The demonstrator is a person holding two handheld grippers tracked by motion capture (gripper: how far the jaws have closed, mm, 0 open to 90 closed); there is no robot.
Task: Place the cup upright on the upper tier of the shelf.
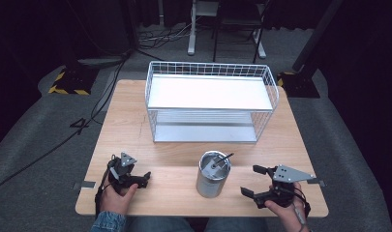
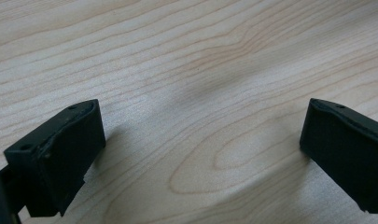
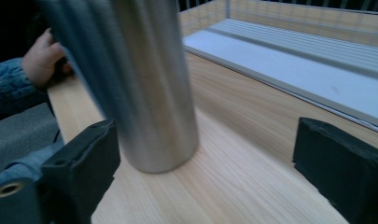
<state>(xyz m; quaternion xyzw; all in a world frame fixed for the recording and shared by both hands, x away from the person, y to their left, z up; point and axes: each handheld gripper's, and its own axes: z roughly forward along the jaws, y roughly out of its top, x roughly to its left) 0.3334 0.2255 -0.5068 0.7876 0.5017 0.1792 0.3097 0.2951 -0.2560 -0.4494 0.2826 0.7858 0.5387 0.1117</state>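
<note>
A steel cup (image 1: 213,174) stands upright near the front middle of the wooden table (image 1: 130,121), with a dark straw or stick leaning in it. My right gripper (image 1: 254,181) is open just to its right, jaws pointing toward it. In the right gripper view the cup (image 3: 135,79) rises close ahead, left of centre between the jaws, apart from both. My left gripper (image 1: 146,177) is open at the front left, low over bare wood (image 2: 196,93), with nothing between its fingers (image 2: 65,149).
A white wire rack (image 1: 210,99) with two shelves stands at the back middle of the table; its lower shelf (image 3: 308,70) lies beyond the cup. Chair and desk legs and cables lie on the grey floor behind the table.
</note>
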